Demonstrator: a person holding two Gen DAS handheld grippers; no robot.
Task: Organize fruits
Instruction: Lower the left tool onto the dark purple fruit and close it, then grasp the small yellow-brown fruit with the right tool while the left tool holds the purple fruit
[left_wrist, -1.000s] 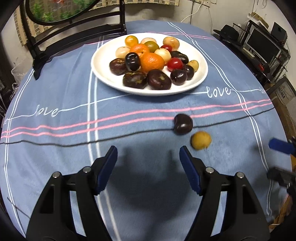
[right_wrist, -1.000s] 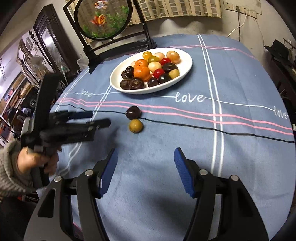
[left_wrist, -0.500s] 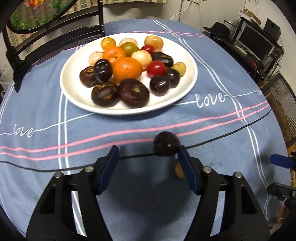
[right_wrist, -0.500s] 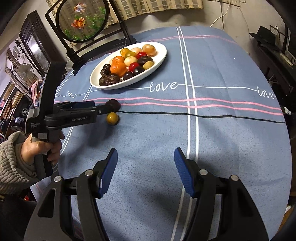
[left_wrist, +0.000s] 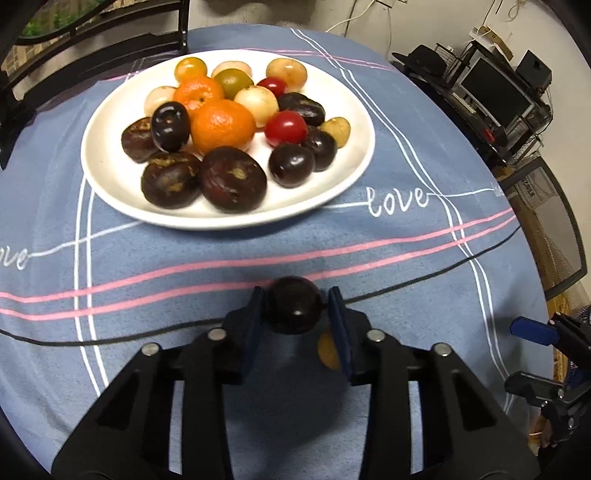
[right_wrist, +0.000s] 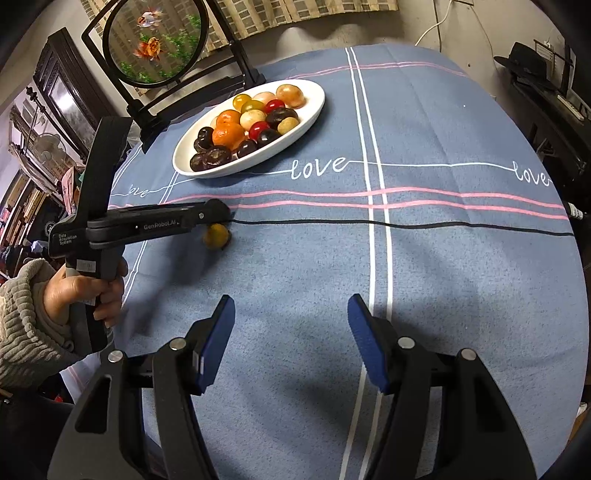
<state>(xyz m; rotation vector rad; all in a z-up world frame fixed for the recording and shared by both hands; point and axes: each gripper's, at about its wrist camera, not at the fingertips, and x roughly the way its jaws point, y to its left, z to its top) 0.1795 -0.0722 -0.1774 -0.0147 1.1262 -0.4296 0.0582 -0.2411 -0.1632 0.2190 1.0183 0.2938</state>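
Down at the near edge of the left wrist view, the left gripper (left_wrist: 295, 308) has its blue pads pressed to either side of a dark plum (left_wrist: 294, 305), a glossy, round, near-black fruit held just over the black stripe of the cloth. A small yellow fruit (right_wrist: 215, 236), smooth and round, lies on the desk just beside and partly under that gripper's right pad. The desk (right_wrist: 443, 277) is round and covered in a soft blue woven cloth with pink, white and black stripes and the word "love" in white script. Farther back sits a white oval plate (left_wrist: 354, 162), smooth and glazed, heaped with fruit: two dimpled oranges (left_wrist: 222, 126), dark wrinkled plums (left_wrist: 233, 180), a shiny red tomato (left_wrist: 286, 128), pale and green-yellow round fruits. The right gripper (right_wrist: 290, 338) hangs over bare cloth near the front, its blue pads spread wide with nothing between them. A bare hand (right_wrist: 79, 291) in a ribbed grey sleeve grips the left tool's handle. Behind the plate stands a round glass panel (right_wrist: 157, 40) with goldfish in a black frame.
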